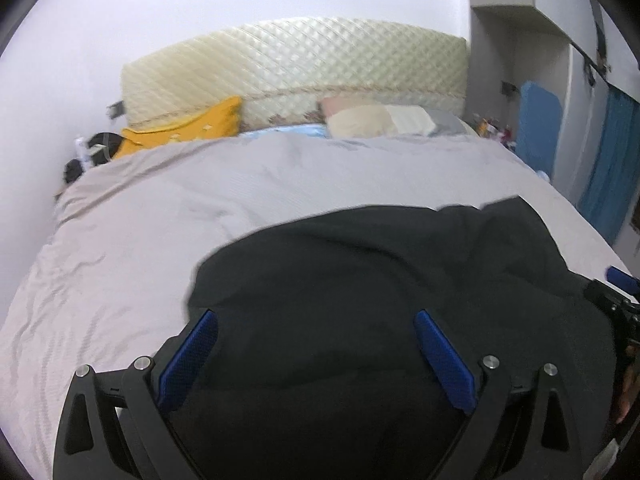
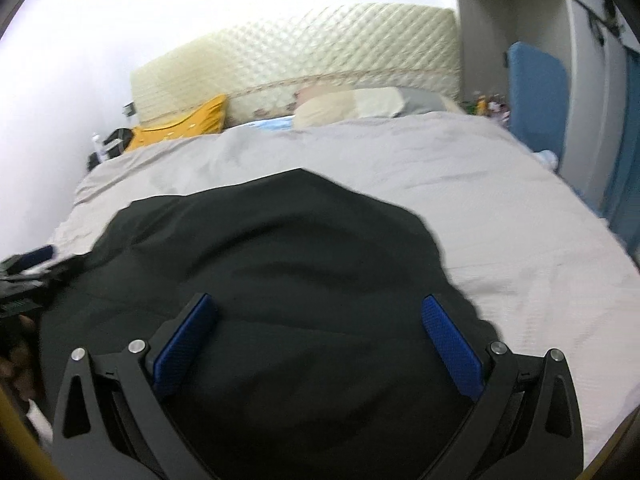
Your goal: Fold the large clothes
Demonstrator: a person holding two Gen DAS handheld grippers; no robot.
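I have both tools spread wide over the black garment [image 1: 360, 280], gripping nothing: the left tool [image 1: 316, 360] near its left edge, the right tool [image 2: 320, 344] near its right edge. It lies rumpled on the bed [image 1: 140, 208]. I'd pinch the near corners evenly before lifting. Pillows [image 1: 376, 120] and a yellow cushion [image 1: 192, 128] sit well apart at the headboard, no obstacle.

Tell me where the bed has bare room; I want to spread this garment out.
Bare sheet lies between the black garment and the pillows, also along the garment's left and right. The headboard end is crowded: yellow cushion, pillows.
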